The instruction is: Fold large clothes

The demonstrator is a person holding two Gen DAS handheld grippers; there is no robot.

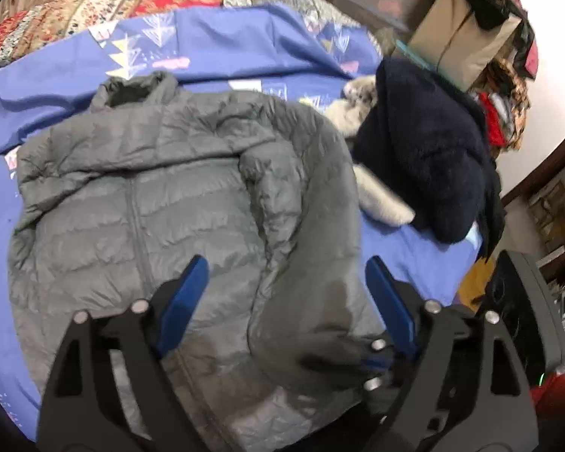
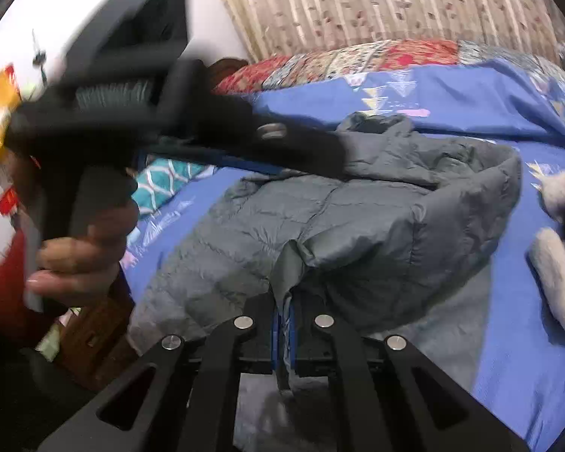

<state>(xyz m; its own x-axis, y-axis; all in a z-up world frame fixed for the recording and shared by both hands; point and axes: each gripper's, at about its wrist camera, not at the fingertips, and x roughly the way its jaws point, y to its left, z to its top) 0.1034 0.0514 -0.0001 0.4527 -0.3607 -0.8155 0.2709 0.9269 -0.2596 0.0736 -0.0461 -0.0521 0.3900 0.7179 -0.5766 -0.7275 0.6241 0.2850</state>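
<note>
A grey puffer jacket (image 1: 169, 207) lies front up on the blue bedsheet (image 1: 226, 45), collar toward the far side. One sleeve (image 1: 282, 196) is folded across its chest. My left gripper (image 1: 287, 282) hovers over the jacket's lower half, open, its blue pads (image 1: 186, 293) wide apart and pressing on nothing. In the right wrist view the jacket (image 2: 358, 226) fills the middle. My right gripper (image 2: 284, 312) is shut on a thin fold of the jacket's grey fabric (image 2: 288, 263), which is lifted in a peak. A hand (image 2: 79, 260) holds the blurred left gripper body (image 2: 150, 120) at the upper left.
A dark navy fleece garment (image 1: 425, 150) with white fluffy parts (image 1: 384, 203) lies on the bed right of the jacket. A patterned quilt (image 1: 94, 11) runs along the far side. A beige storage bag (image 1: 459, 34) and clutter stand beyond the bed. A teal pillow (image 2: 162, 184) lies left.
</note>
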